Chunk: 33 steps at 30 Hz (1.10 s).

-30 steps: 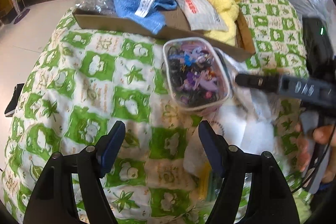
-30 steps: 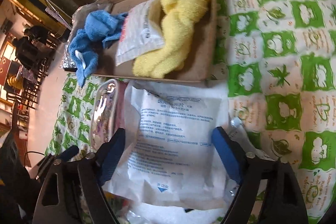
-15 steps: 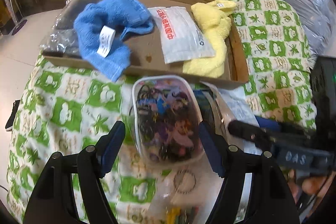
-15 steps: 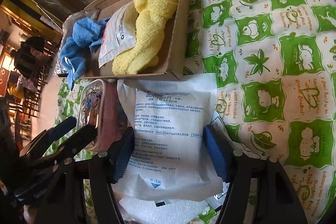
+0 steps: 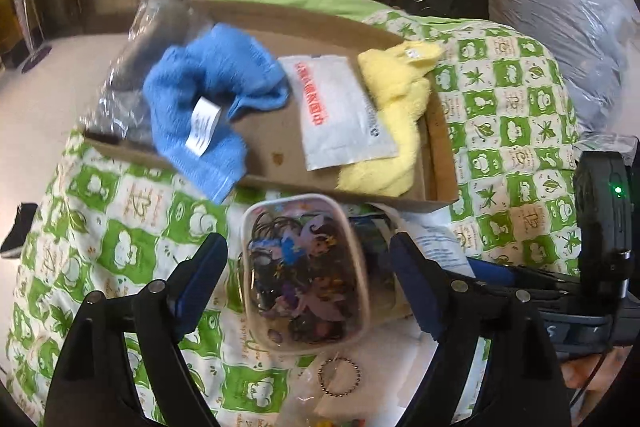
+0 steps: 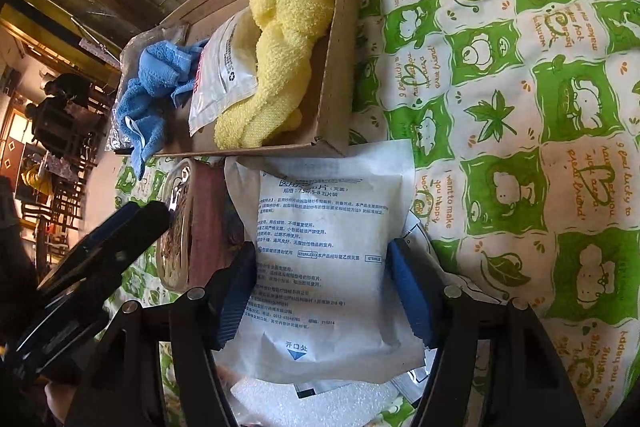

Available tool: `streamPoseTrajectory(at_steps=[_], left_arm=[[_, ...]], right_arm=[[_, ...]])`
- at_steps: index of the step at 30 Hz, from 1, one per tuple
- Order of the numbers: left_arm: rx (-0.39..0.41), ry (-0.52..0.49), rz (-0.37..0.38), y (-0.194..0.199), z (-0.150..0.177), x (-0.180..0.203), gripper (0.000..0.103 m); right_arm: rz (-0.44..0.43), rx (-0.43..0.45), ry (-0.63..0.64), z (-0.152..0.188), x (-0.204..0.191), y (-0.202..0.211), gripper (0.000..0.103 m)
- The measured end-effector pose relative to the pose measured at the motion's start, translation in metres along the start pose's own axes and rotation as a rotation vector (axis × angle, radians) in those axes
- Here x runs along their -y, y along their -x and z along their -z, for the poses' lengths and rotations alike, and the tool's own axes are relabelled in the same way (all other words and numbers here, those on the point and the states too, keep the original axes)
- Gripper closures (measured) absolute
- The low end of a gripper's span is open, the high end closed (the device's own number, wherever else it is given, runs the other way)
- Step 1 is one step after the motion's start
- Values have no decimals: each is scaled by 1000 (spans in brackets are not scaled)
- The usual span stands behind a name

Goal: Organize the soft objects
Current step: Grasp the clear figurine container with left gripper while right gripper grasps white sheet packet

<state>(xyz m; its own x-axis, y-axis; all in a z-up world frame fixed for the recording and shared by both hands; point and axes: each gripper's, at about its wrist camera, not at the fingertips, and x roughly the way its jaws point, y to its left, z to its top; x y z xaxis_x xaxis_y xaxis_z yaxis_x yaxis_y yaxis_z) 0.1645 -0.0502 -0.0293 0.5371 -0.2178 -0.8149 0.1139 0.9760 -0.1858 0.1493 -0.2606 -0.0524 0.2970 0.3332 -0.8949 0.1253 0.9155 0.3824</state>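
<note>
Cardboard tray [image 5: 438, 147] on a green-and-white patterned bed cover [image 5: 120, 227] holds the sorted soft things: a blue towel [image 5: 208, 91] at its left with a white tag showing, a white sachet with red print [image 5: 340, 115] in the middle, and a yellow towel [image 5: 400, 115] at the right end — the sachet lies partly over the yellow towel. A crinkled clear bag [image 5: 132, 67] sits at the tray's far left corner.

Just in front of the tray, the left gripper [image 5: 308, 287] has its jaws wide apart on either side of a clear plastic pouch of hair ties and cartoon charms [image 5: 304, 275]; its blue pads do not touch the pouch. A small bead chain ring [image 5: 340, 379] lies on the cover just below it.

From the right wrist view, the right gripper [image 6: 324, 287] straddles a white gauze packet [image 6: 324, 235] printed with blue text, which lies flat against the tray's near wall — jaws apart, with the pads close to the packet's two edges; whether they press on it I cannot tell. White foam [image 6: 320, 403] shows beneath the packet's lower edge.
</note>
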Motion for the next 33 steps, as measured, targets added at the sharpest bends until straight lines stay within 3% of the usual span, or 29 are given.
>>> streamPoseTrajectory(at_steps=[8,13,17,21,23,25,33], left_arm=[[-89,70,4,-26,2,-8,16],[-135,47,-13,-38,12,-10,15],[-148,43,-17,-45,11,-6,15],[-163,99,9,-49,14,-15,15],[-154,85,7,-47,16,-15,17],[-145,46,-2,-42,20,-10,31],[-145,26,9,-21,42,-11,31]], right_arm=[[4,4,-1,1,-2,1,37],[3,5,-2,1,-1,1,37],[7,11,1,2,-2,2,38],[21,23,21,3,-7,4,41],[23,25,24,4,-9,5,43],[13,29,20,6,-10,8,45],[-34,38,49,20,-21,23,47]])
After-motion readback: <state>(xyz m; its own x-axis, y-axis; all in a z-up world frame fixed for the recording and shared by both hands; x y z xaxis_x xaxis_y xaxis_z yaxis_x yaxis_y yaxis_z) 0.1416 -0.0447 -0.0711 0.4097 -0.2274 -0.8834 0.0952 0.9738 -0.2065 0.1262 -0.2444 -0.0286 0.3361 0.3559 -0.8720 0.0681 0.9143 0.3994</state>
